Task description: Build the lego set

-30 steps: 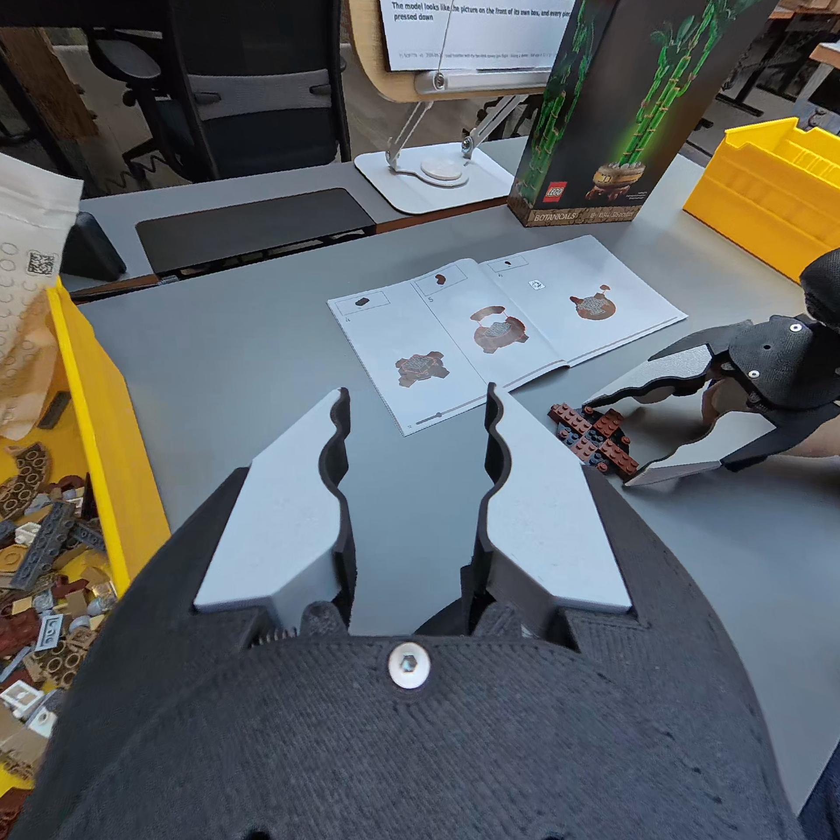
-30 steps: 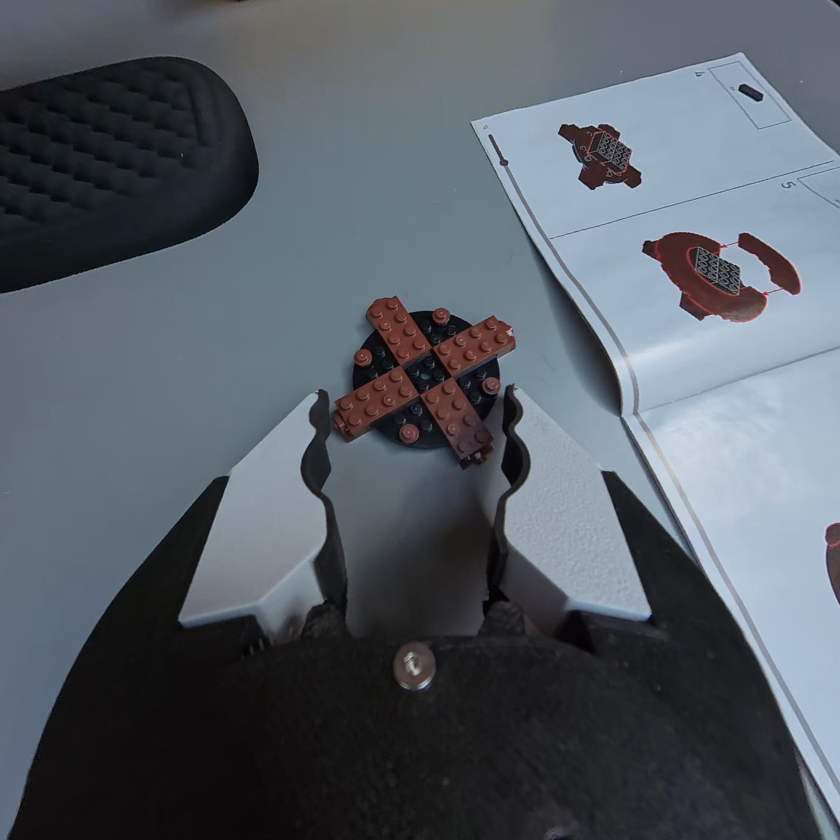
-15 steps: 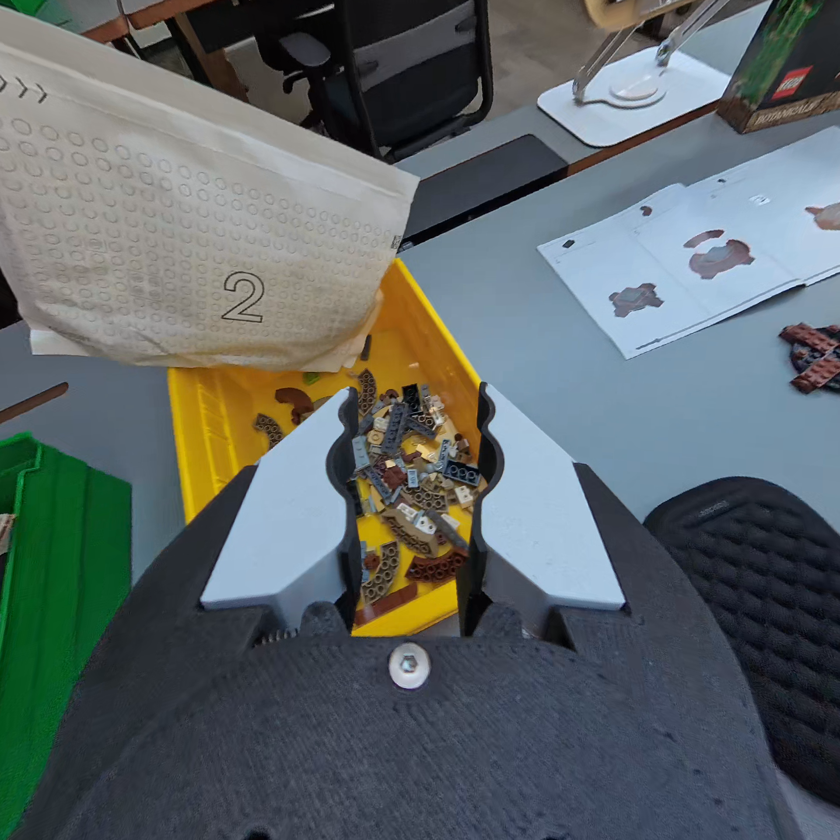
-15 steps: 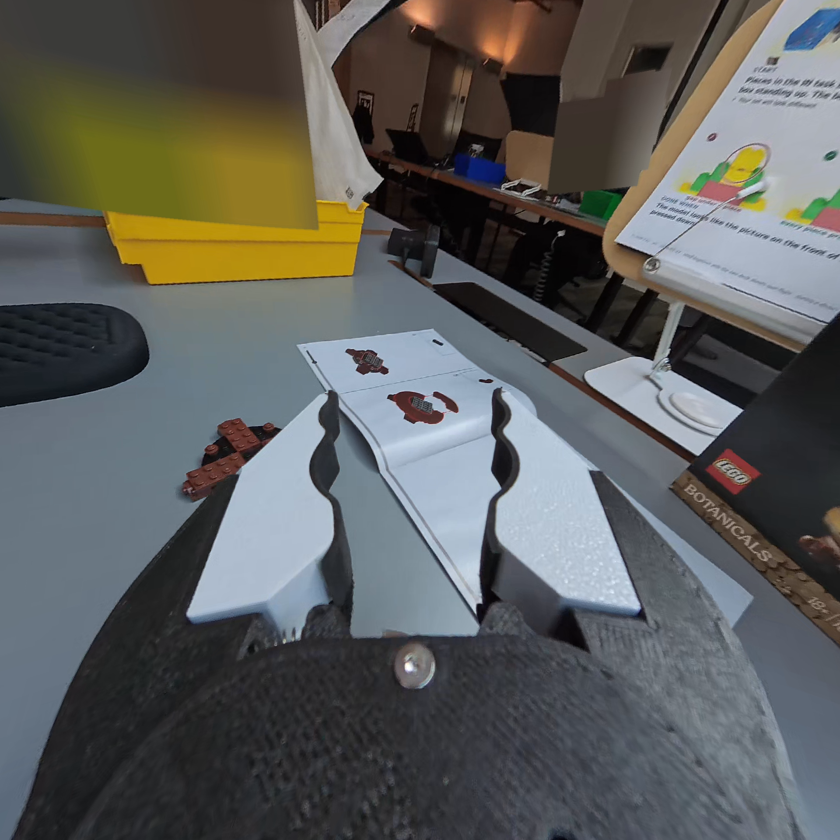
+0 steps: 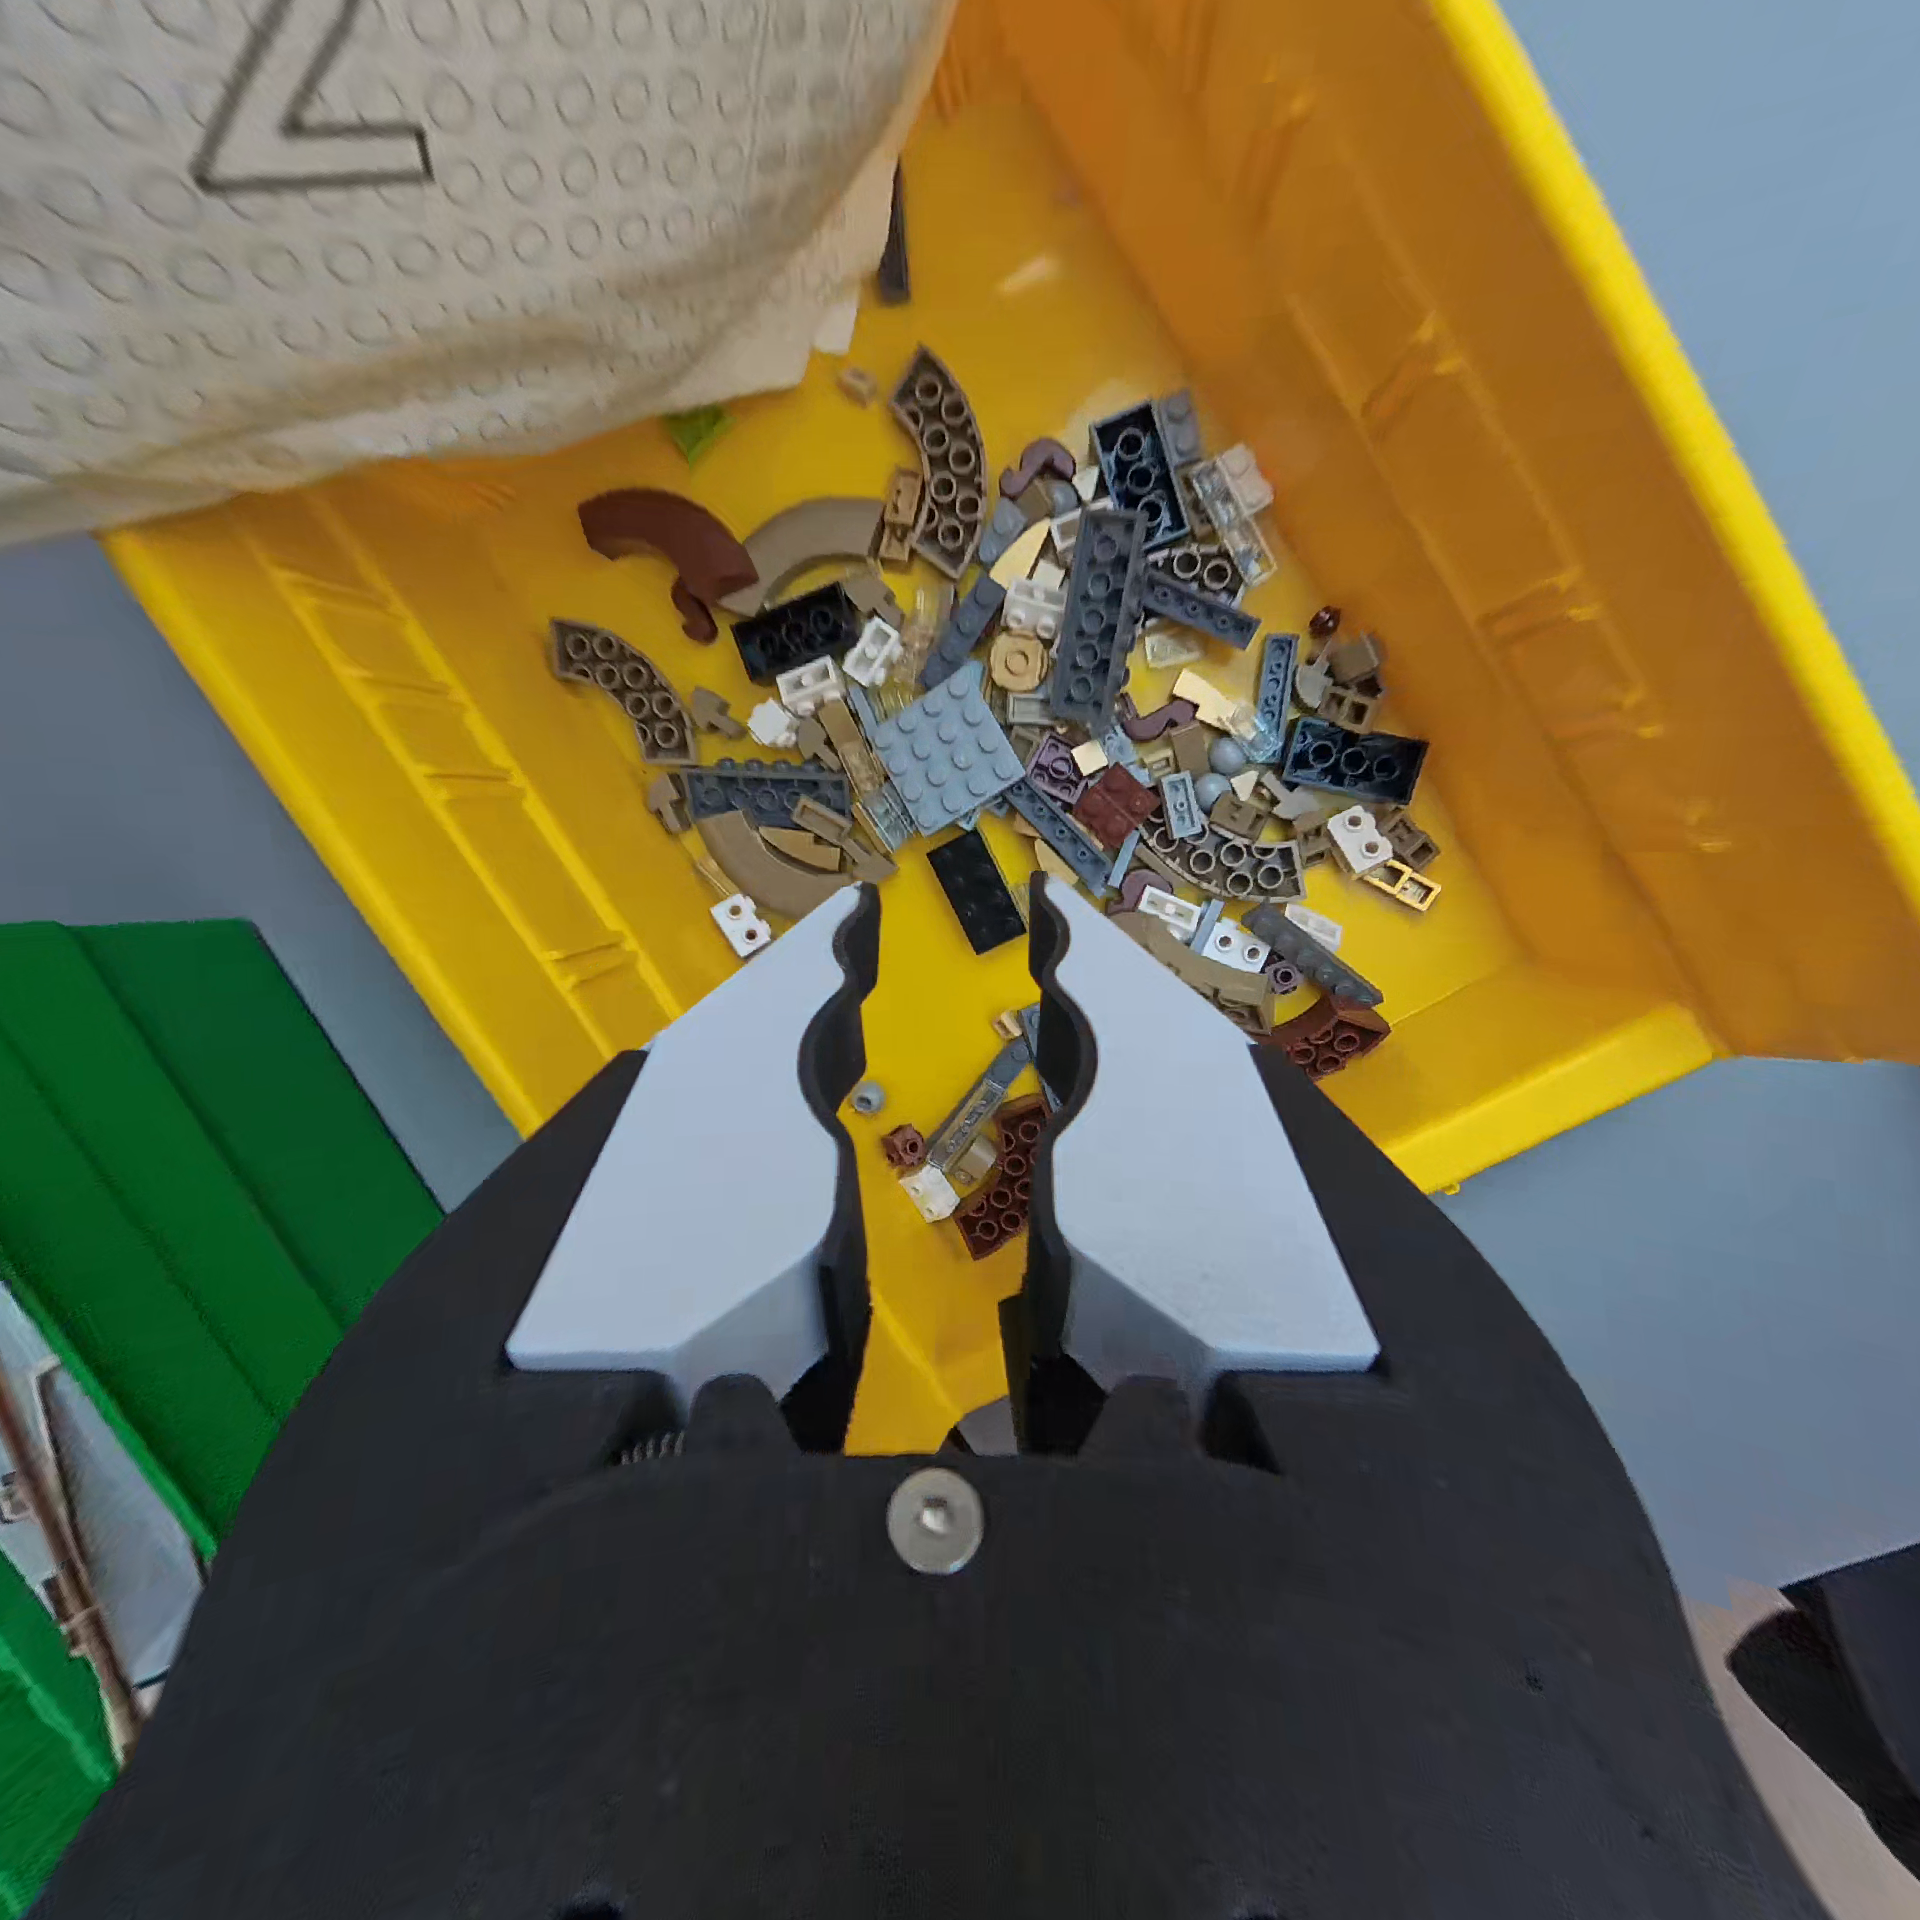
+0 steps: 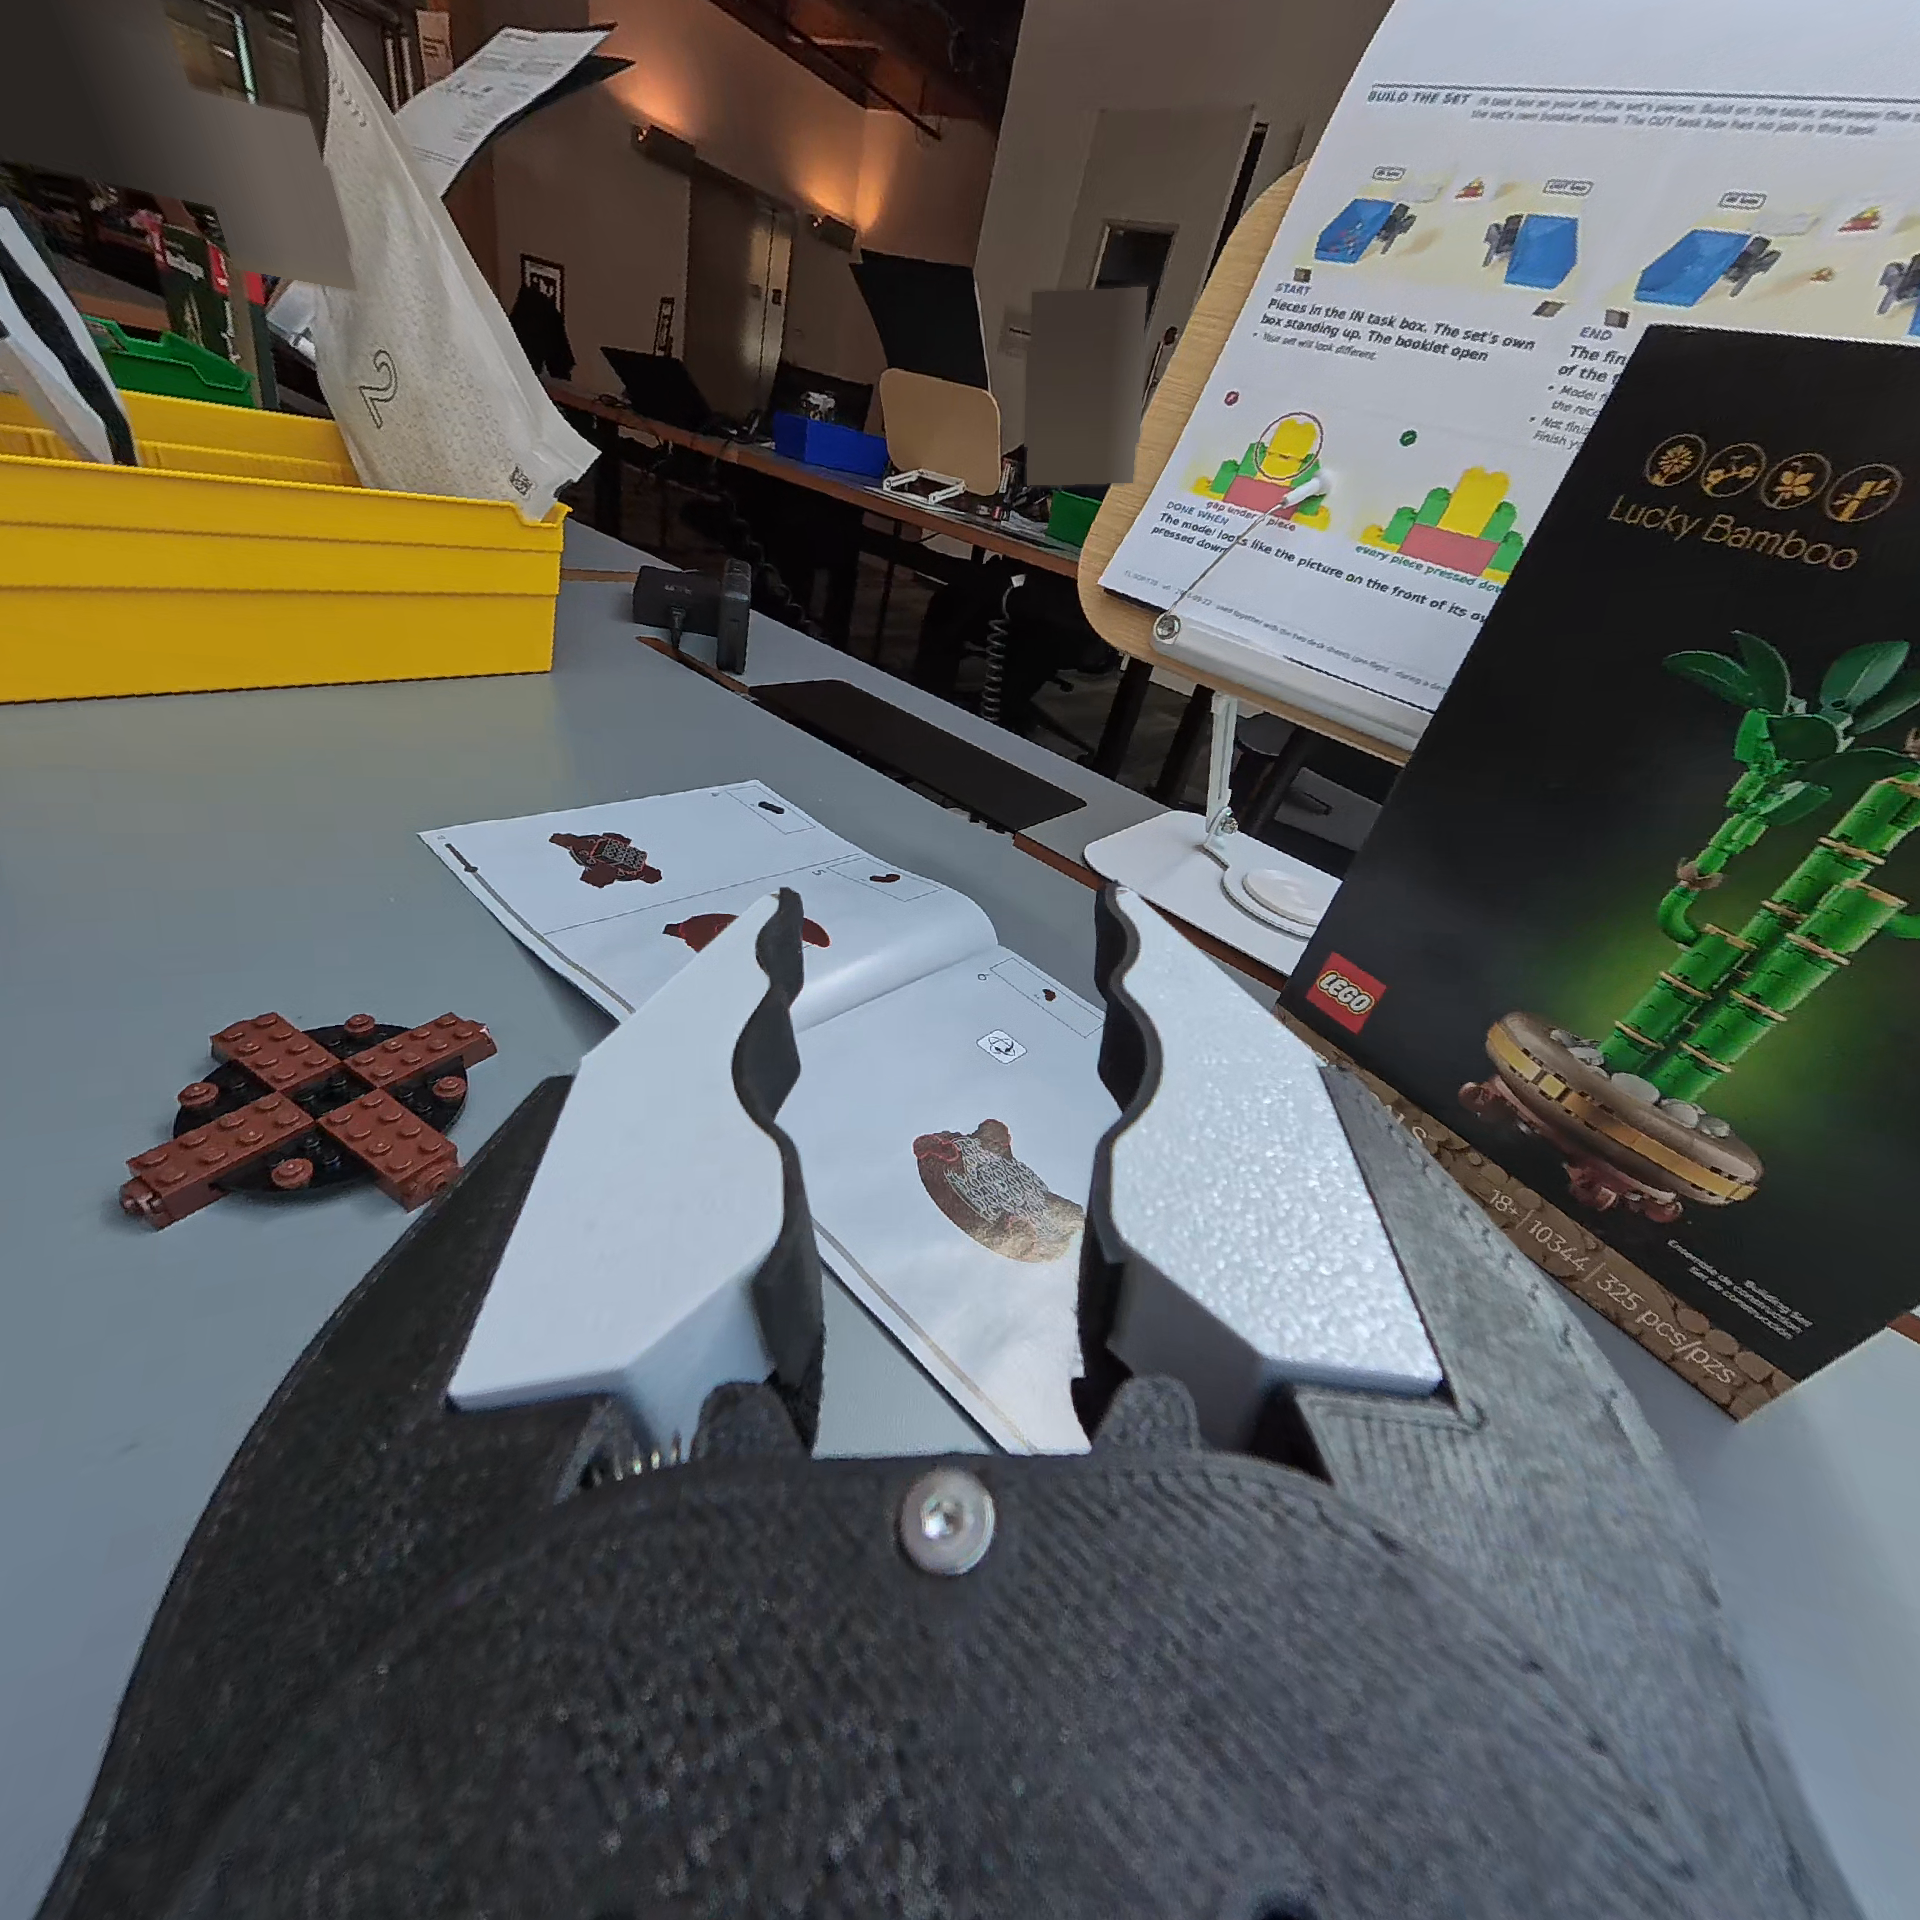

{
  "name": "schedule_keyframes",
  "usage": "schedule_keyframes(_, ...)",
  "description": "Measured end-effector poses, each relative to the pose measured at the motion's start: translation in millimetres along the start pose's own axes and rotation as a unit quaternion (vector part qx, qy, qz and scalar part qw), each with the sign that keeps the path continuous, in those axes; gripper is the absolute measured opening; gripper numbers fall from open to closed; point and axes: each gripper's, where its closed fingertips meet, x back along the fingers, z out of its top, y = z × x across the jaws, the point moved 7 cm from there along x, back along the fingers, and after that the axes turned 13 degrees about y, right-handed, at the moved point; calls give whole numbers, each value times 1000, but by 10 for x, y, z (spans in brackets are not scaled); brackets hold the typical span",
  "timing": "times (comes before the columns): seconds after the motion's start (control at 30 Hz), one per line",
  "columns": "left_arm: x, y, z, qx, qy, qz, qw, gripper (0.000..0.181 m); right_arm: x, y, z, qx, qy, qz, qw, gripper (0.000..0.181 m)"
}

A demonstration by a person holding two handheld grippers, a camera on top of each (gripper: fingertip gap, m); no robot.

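My left gripper [image 5: 951, 906] is open and empty, hanging over the near part of a yellow bin [image 5: 1558, 582] that holds a pile of several loose Lego pieces [image 5: 1049, 707] in grey, black, tan, white and brown. A black plate [image 5: 975, 891] lies just beyond its fingertips. My right gripper [image 6: 945, 906] is open and empty above the open instruction booklet [image 6: 665, 862]. The partial build [image 6: 312, 1107], a black round plate with brown plates crossed on it, lies on the grey table left of the right gripper.
A pale paper parts bag [image 5: 416, 208] leans over the bin's far side. A green bin [image 5: 156, 1122] stands to its left. The set's box [image 6: 1662, 831] and a sheet on a stand [image 6: 1455, 343] are at the right. The yellow bin [image 6: 270, 561] shows far left. It is some 7 cm from my left tips to the black plate [image 5: 975, 891].
My left gripper has swung left from the table and dropped close over the yellow bin's pieces. My right gripper has lifted off the build and turned right over the booklet, jaws wider.
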Motion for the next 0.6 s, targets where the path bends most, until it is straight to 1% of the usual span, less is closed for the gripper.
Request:
schedule_keyframes(0.03,-67,-13,-45,12,-16,4,1000,21,-8,-11,-6,2,-3,2,1000,55)
schedule_keyframes(0.13,-248,-30,-137,61,-25,-1,998,20,-35,-31,-44,13,-16,4,1000,55)
schedule_keyframes(0.27,-437,-43,-264,113,-44,-10,993,30,-64,-70,-80,25,-29,10,999,54)
schedule_keyframes(0.37,-520,-28,-318,116,-51,-17,992,30,-74,-90,-100,32,-36,13,999,53)
schedule_keyframes(0.5,-580,-65,-369,100,-71,7,992,26,-82,-97,-120,33,-43,16,998,53)
schedule_keyframes(0.6,-611,-51,-386,114,-80,-5,990,21,-84,-95,-130,30,-46,19,998,53)
